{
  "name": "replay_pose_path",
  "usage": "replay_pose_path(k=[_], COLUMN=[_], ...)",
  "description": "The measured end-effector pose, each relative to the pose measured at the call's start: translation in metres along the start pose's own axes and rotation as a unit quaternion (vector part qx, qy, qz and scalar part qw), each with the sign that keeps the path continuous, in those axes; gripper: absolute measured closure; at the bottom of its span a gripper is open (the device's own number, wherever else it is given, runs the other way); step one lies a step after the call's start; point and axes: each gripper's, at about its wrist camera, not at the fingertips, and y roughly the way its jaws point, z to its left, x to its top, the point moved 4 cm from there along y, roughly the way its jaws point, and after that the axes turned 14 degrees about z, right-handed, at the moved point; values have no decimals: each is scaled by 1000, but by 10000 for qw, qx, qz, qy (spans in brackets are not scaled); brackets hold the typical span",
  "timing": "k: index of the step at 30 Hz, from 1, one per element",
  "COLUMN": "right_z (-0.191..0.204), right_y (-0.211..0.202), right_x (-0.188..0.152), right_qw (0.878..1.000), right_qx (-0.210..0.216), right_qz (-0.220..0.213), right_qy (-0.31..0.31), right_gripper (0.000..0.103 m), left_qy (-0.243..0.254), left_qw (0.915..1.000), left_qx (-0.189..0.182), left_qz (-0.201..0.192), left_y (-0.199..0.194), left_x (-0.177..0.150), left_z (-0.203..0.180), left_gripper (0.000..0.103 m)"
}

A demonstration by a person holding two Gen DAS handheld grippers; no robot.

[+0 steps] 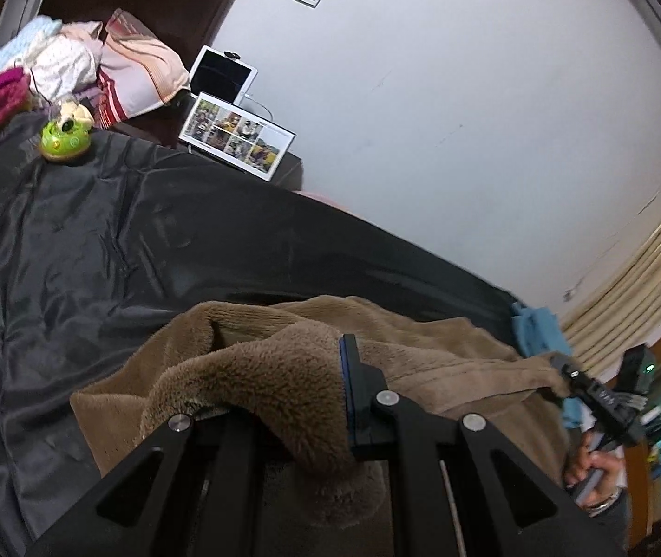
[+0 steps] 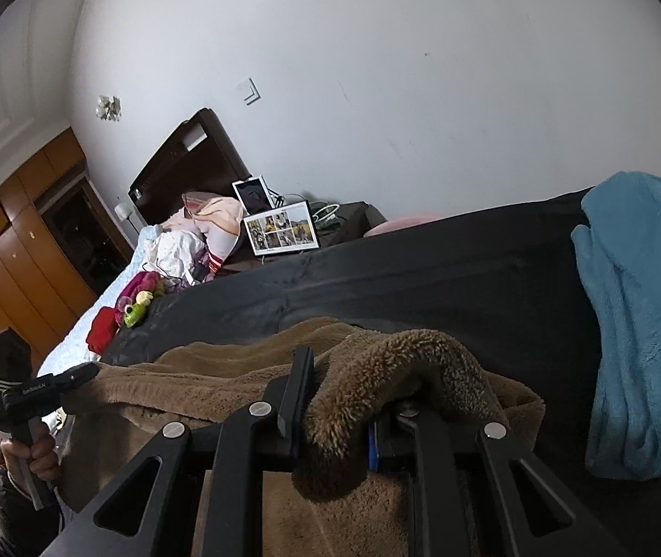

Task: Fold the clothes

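Apparently lengthwise between grippers, brown fleece garment (image 1: pixel 423 352), edge pinched by both.

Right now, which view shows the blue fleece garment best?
Right wrist view: the blue fleece garment fills the right side, lying on the black sheet. Left wrist view catches only a small blue corner beyond the brown fleece.

I count two grippers, the left gripper (image 1: pixel 284 399) and the right gripper (image 2: pixel 344 399), and two fleece garments: one brown garment (image 1: pixel 423 348) and one blue garment (image 2: pixel 646 325). On the one black sheet (image 1: pixel 144 255) I see one green toy (image 1: pixel 63 139), and beyond it one photo frame (image 1: pixel 237 137) and one tablet (image 1: pixel 223 75). I make out one heap of mixed clothes (image 1: pixel 61 65), its pieces too tangled for me to count.
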Motion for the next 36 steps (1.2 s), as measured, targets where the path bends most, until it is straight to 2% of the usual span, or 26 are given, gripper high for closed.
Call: replay_pose_path(k=[7, 12, 15, 17, 20, 22, 23, 25, 26, 27, 28, 30, 32, 33, 36], right_z=[8, 9, 5, 2, -1, -2, -3, -3, -2, -1, 2, 9, 13, 13, 13], right_y=[16, 26, 34, 39, 44, 44, 42, 38, 35, 32, 29, 23, 18, 16, 11], right_x=[4, 5, 5, 5, 7, 8, 9, 12, 13, 15, 17, 20, 21, 21, 20], right_qw=[9989, 9972, 9959, 9955, 9954, 9958, 9965, 9977, 9984, 9989, 9993, 9998, 9999, 9997, 10000], right_qx=[-436, -689, -837, -876, -848, -784, -698, -497, -387, -311, -245, -131, 101, 179, -3], right_qz=[110, 181, 279, 329, 448, 474, 469, 439, 390, 322, 262, 177, 134, 108, 24], right_qy=[-164, -222, -183, -118, -65, -28, 11, 99, 138, 162, 145, 30, 38, 88, 77], right_gripper=[83, 83, 82, 82, 81, 79, 75, 59, 41, 36, 36, 34, 32, 32, 32], left_qy=[186, 317, 249, 133, -84, -244, -314, -388, -418, -474, -593, -1116, -1762, -1852, -1558], left_qw=[9967, 9928, 9927, 9940, 9968, 9980, 9983, 9982, 9981, 9977, 9966, 9872, 9677, 9656, 9765], left_qx=[784, 1149, 1177, 1076, 730, 416, 252, 30, -56, -169, -361, -1040, -1735, -1755, -1426], left_qz=[-94, -121, -7, 116, 308, 396, 429, 450, 449, 444, 443, 469, 497, 496, 425], left_y=[16, 25, 32, 36, 37, 34, 32, 28, 26, 25, 23, 23, 25, 25, 21], left_x=[1, 3, 5, 7, 10, 14, 16, 21, 24, 27, 30, 33, 35, 34, 32], left_z=[-1, -3, 1, 6, 14, 16, 16, 13, 11, 10, 10, 20, 34, 36, 29], left_gripper=[91, 91, 89, 89, 88, 82, 76, 71, 69, 65, 62, 41, 35, 35, 35])
